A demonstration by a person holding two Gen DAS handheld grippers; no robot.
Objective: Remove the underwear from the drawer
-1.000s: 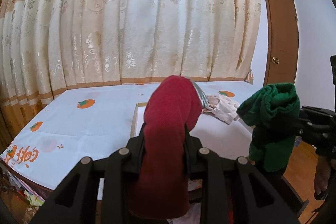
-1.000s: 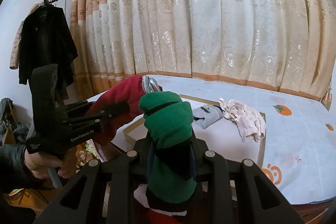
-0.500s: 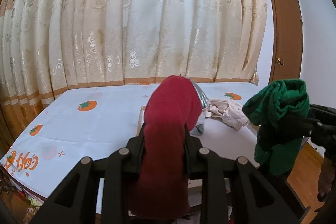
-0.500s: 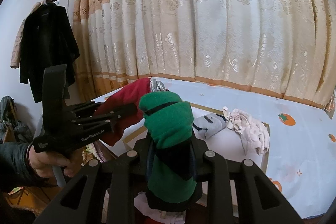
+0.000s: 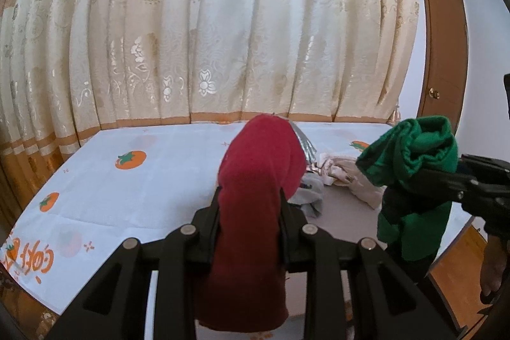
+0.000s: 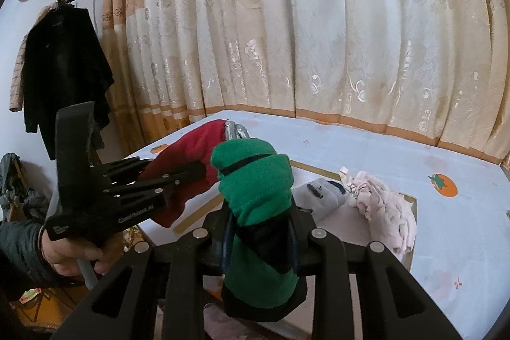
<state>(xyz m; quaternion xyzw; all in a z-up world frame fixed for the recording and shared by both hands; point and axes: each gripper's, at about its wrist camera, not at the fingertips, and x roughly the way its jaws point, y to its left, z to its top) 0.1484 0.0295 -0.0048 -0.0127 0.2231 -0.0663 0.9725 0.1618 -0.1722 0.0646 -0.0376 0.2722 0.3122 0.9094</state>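
My left gripper (image 5: 250,203) is shut on a rolled red underwear (image 5: 258,174) with a silver waistband, held up over the near edge of the table. My right gripper (image 6: 259,222) is shut on a folded green underwear (image 6: 255,180) with a black band. In the left wrist view the green underwear (image 5: 414,161) hangs at the right in the right gripper (image 5: 459,185). In the right wrist view the red underwear (image 6: 191,161) sits at the left in the left gripper (image 6: 172,180), held by a hand (image 6: 70,257). No drawer is visible.
A white cloth (image 5: 143,190) with orange fruit prints covers the table. On it lies a framed flat tray (image 6: 197,214) with a grey garment (image 6: 322,193) and a crumpled pink garment (image 6: 382,199). A cream curtain (image 5: 223,37) hangs behind. A black coat (image 6: 63,69) hangs at the left and a brown door (image 5: 443,53) stands at the right.
Both grippers have moved forward over the table, each still holding its underwear. The tray and its garments now look closer. Neither grip has changed.
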